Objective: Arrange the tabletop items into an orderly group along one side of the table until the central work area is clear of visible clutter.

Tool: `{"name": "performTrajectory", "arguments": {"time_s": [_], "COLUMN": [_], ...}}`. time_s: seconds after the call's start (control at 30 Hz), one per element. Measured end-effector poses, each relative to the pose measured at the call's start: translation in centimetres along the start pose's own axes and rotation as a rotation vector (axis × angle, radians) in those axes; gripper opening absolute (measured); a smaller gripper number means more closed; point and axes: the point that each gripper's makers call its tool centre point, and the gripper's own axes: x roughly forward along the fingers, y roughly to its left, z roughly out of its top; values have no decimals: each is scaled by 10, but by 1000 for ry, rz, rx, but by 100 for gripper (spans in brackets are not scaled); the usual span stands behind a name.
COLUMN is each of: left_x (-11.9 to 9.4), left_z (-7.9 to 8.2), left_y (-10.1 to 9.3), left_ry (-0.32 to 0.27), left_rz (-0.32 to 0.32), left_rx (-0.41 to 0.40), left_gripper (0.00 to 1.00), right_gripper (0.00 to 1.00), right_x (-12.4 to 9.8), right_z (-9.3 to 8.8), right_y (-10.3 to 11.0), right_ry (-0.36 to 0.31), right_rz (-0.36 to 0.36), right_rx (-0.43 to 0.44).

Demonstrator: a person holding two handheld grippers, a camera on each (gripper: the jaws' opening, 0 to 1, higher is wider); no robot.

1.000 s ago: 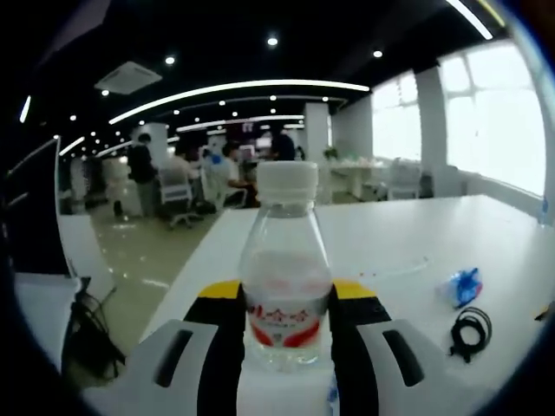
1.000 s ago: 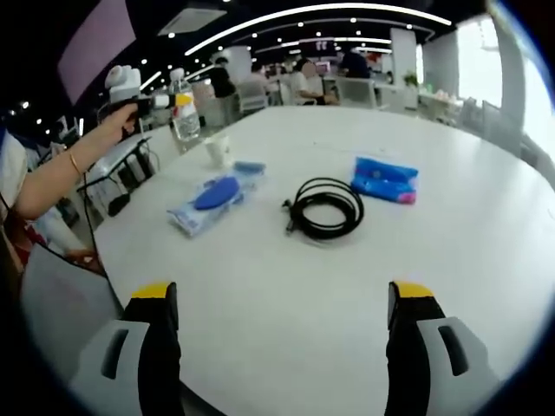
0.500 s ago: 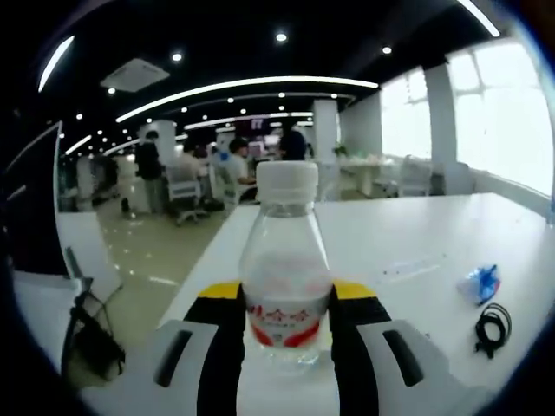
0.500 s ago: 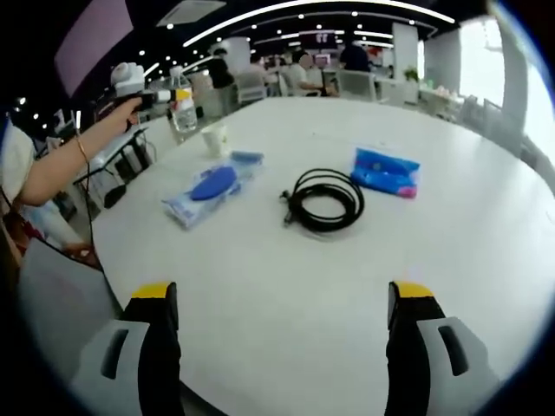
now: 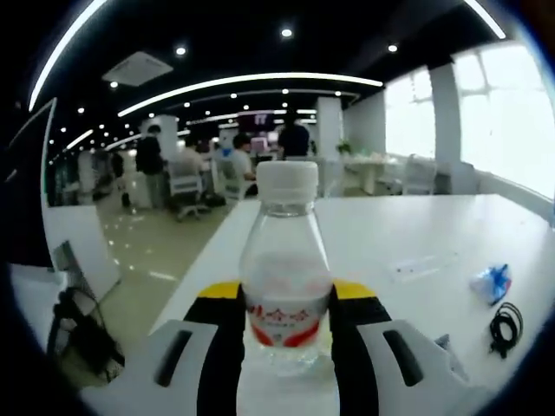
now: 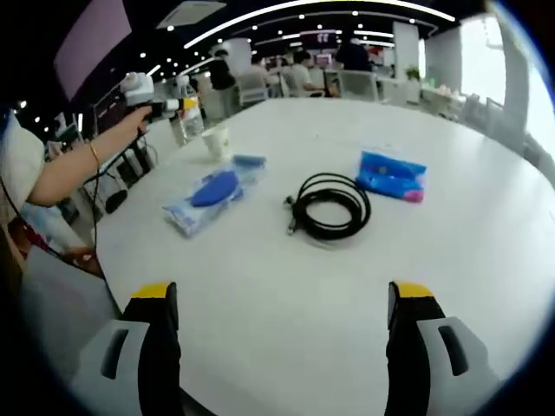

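A small clear water bottle (image 5: 285, 276) with a white cap and red label stands upright between my left gripper's (image 5: 286, 329) yellow-tipped jaws, which are shut on it. In the right gripper view, a hand holds that left gripper (image 6: 154, 105) with the bottle (image 6: 191, 120) at the table's far left corner, beside a paper cup (image 6: 217, 142). My right gripper (image 6: 282, 347) stands wide open over the near table edge, holding nothing. A coiled black cable (image 6: 330, 206), a blue packet (image 6: 391, 176) and a clear bag with a blue item (image 6: 212, 194) lie mid-table.
The white table (image 6: 286, 286) is round-cornered and bare at the near side. In the left gripper view the blue packet (image 5: 492, 282) and the cable (image 5: 505, 324) lie at the right. Office chairs and people sit beyond the far edge; a person's arm (image 6: 74, 169) reaches in from the left.
The left gripper with the bottle has shifted slightly toward the paper cup and lower. Its view has turned, sliding the cable and packet rightward. The right gripper stays open and nearly still.
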Motion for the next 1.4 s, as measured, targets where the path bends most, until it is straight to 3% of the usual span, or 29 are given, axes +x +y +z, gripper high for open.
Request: {"name": "performTrajectory", "arguments": {"time_s": [0.37, 0.9, 0.93, 1.4], "left_x": [20, 30, 30, 29], "left_z": [-31, -56, -58, -64], "left_y": [12, 15, 15, 9], "left_ry": [39, 14, 7, -17], "left_rz": [21, 32, 29, 18], "left_rx": [-18, -29, -65, -16], "left_gripper": [35, 35, 35, 36], "right_gripper": [99, 99, 99, 99], "right_x": [1, 0, 0, 3], "right_z": [-11, -23, -23, -23], "right_y": [-3, 1, 1, 0], "right_ry": [40, 75, 75, 75], "right_rz": [-13, -6, -7, -7], "right_rx": [10, 4, 5, 10]}}
